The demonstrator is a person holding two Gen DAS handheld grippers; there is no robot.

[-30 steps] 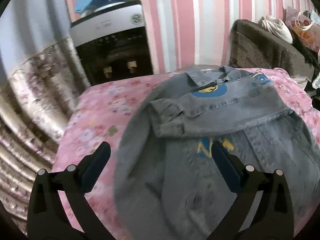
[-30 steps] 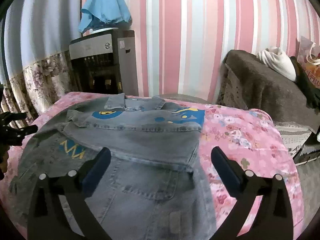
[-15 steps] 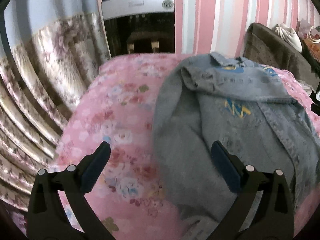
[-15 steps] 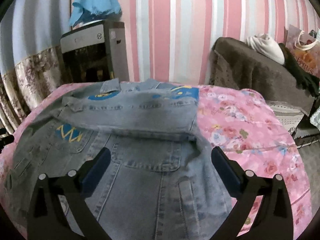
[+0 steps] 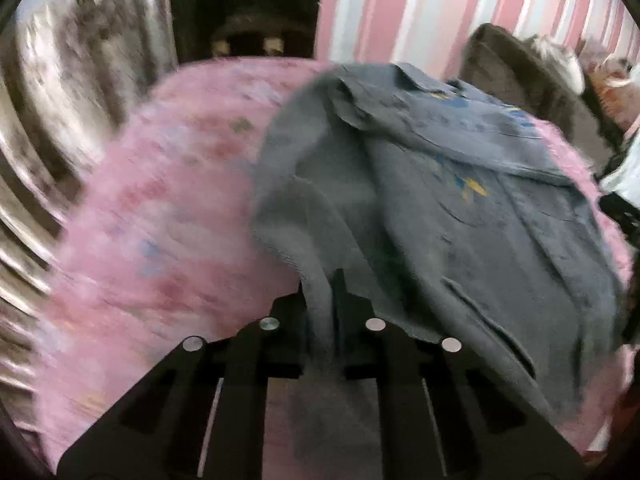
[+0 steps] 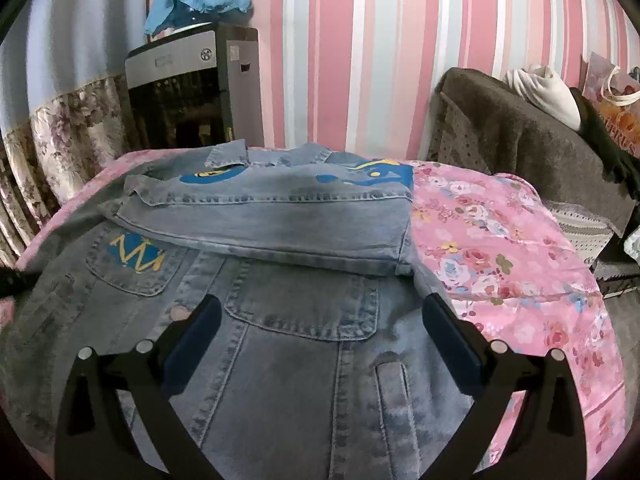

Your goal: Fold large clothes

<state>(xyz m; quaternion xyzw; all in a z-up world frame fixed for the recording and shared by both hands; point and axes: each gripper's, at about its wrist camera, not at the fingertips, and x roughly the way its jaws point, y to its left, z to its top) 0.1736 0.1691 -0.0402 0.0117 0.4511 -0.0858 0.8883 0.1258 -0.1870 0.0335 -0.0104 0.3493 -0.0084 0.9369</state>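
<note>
left gripper: jaws were wide apart half a second ago, just closed, now clamped on denim jacket edge
right gripper: jaws apart, over the jacket, lower than before
denim jacket: on pink floral bedspread, sleeves folded across

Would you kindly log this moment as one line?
left gripper: just closed on jacket edge | right gripper: open over jacket | bedspread: underneath

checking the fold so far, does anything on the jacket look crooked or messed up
Mostly tidy: the denim jacket lies flat with one sleeve folded across the chest. Only its left edge is bunched and lifted, pinched in the left hand-held gripper.
</note>
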